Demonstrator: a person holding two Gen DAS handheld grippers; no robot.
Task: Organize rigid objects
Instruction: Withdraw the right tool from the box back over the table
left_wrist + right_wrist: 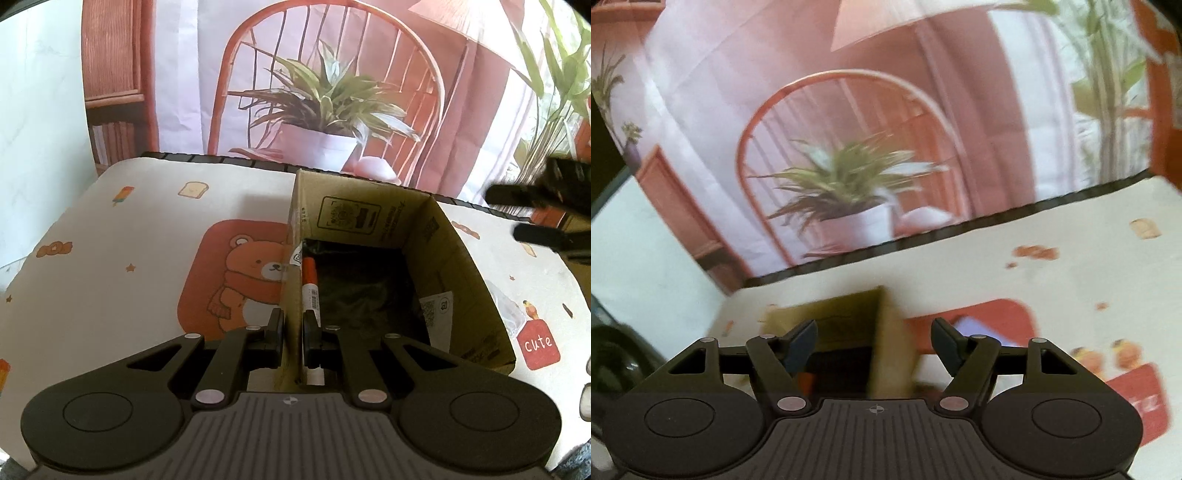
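An open cardboard box [469, 280] stands on the patterned tablecloth. My left gripper [293, 332] is shut on the box's left wall [293, 295], pinching it near the front corner. A red-capped marker [309, 280] with a white barcoded barrel lies inside the box along that wall. My right gripper [873, 339] is open and empty, held above the table; the box [886, 332] shows blurred between its fingers. It also shows in the left wrist view [524, 214] at the right, beyond the box.
A clear plastic item [506, 310] lies right of the box by a red "cute" print [539, 343]. A purple-white flat thing [975, 325] lies on the cloth. The table's far edge [221, 159] meets a printed backdrop.
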